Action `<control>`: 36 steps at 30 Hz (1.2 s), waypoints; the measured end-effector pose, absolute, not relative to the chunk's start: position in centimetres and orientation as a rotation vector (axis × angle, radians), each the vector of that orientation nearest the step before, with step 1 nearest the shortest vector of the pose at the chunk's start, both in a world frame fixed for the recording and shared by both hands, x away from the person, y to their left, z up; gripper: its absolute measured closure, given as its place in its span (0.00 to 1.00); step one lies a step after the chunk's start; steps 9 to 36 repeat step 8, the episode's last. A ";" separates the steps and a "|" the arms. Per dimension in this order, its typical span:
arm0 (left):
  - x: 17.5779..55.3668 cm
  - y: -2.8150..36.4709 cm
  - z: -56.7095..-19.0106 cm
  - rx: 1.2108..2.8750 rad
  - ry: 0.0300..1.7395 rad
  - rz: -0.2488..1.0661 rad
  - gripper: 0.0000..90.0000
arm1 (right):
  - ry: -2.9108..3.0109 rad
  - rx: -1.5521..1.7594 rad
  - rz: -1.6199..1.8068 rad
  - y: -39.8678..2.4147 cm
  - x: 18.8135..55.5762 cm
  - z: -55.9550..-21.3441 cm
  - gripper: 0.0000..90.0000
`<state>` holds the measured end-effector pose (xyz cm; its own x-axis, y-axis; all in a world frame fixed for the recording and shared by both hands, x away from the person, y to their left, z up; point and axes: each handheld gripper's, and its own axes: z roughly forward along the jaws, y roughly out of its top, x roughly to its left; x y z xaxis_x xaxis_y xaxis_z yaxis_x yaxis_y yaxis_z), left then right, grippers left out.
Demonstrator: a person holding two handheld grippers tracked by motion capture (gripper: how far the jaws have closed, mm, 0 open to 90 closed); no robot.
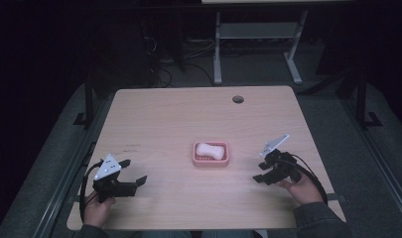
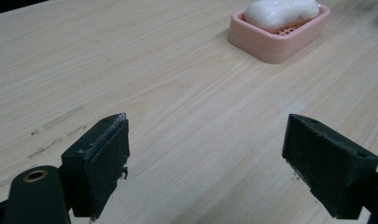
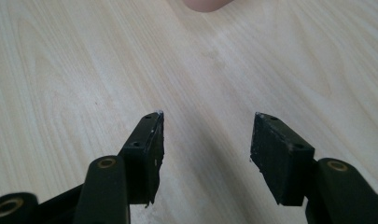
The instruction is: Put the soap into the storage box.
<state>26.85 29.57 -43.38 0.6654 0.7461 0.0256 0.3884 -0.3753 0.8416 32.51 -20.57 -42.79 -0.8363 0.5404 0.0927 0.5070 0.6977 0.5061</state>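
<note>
My table is pale wood with a hole at its far edge, in a dark room with desk legs beyond. The soap lies in its pink dish at the centre. My left gripper and right gripper flank it, both with jaws apart and holding nothing.

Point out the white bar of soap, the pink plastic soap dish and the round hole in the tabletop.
white bar of soap (image 1: 210,149), high view, its top.
pink plastic soap dish (image 2: 289,44), left gripper view, near wall.
round hole (image 1: 238,99), high view, its centre.

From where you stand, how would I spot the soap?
Look at the wooden table, near its middle, between the two grippers. A pink dish sits there, and the soap lies in it: a white, slightly waisted bar, the only white thing on the tabletop.
</note>
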 end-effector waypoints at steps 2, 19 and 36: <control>26.9 29.5 -43.4 1.999 0.884 0.513 0.16 | 2.831 0.881 0.820 -20.8 32.3 -42.8 0.48; 26.9 29.5 -43.4 2.004 0.880 0.515 0.16 | 2.794 0.893 0.859 -21.1 31.7 -42.5 0.44; 26.9 29.5 -43.4 2.004 0.880 0.515 0.16 | 2.794 0.893 0.859 -21.1 31.7 -42.5 0.44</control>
